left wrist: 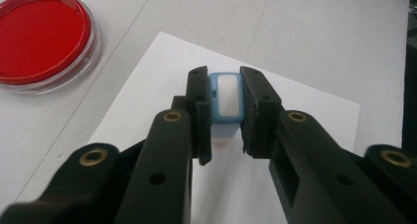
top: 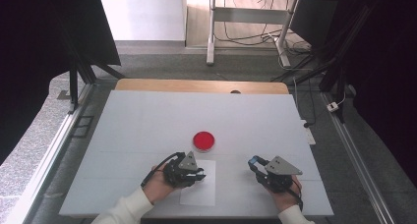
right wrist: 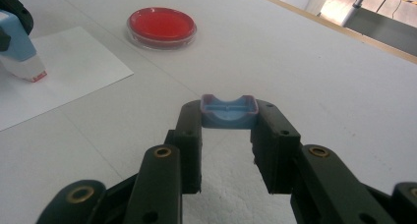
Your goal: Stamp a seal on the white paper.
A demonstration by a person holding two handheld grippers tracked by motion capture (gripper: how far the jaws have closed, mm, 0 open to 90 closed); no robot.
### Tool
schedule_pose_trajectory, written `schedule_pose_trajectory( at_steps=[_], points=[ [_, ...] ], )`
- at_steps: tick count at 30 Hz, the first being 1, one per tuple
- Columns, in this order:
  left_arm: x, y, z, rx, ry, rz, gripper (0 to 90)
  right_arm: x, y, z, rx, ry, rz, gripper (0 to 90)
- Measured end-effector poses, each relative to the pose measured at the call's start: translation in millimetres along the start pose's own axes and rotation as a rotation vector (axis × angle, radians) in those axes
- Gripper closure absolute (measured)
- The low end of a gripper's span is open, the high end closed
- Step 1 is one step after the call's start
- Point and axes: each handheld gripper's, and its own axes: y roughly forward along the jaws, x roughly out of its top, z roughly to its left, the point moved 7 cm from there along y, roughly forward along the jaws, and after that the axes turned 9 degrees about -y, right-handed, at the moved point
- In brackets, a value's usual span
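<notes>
A: Over the white sheet of paper (left wrist: 275, 111), near edge of the bench (top: 147, 116): the stamp (left wrist: 225, 98), blue body with a white panel on top, sits clamped between the jaws of the left claw (left wrist: 223, 94). From the right gripper view its inked foot shows red and hangs just above the sheet, slightly tilted. Cannot tell if it touches.

B: And the right claw (right wrist: 228, 111)?

A: Clamped on the stamp's cap (right wrist: 228, 112), a small blue shell, open side up, pinched at the jaw tips. Held low over bare bench, well to the right of the paper.

B: Step in hand?

A: My reading: cap is off, stamp is inked or about to be, and the hand is lining up the press onto the sheet. Next move calls for squaring the foot flat to the paper, then a straight push down and a clean lift. A tilted foot would print one edge only, and a sideways drag would smear.

B: Anything in the way?

A: Little. The red ink pad (top: 203, 141), a round clear-rimmed dish, lies just beyond the sheet's far edge, apart from it. Nothing pins the sheet, so it may lift with the stamp. The right claw stays clear enough to the side; it could steady a corner, but it is occupied with the cap.

B: Beyond the bench?

A: Grey floor, a desk frame (top: 212, 27) with loose cables at the back. No bearing on the work.
</notes>
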Motion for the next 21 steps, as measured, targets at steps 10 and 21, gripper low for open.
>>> schedule_pose_trajectory(
  at_steps=[10, 21],
  points=[
    [-1.0, -0.1, 0.0, 0.001, -0.002, -0.008, 75.8, -0.2, -0.3, -0.2, -0.003, -0.001, 0.005, 65.4],
    [-2.6, -0.2, -0.5, 0.005, -0.004, -0.020, 75.9, 0.4, -0.1, 0.6, 0.002, 0.001, -0.003, 65.3]
  ],
)
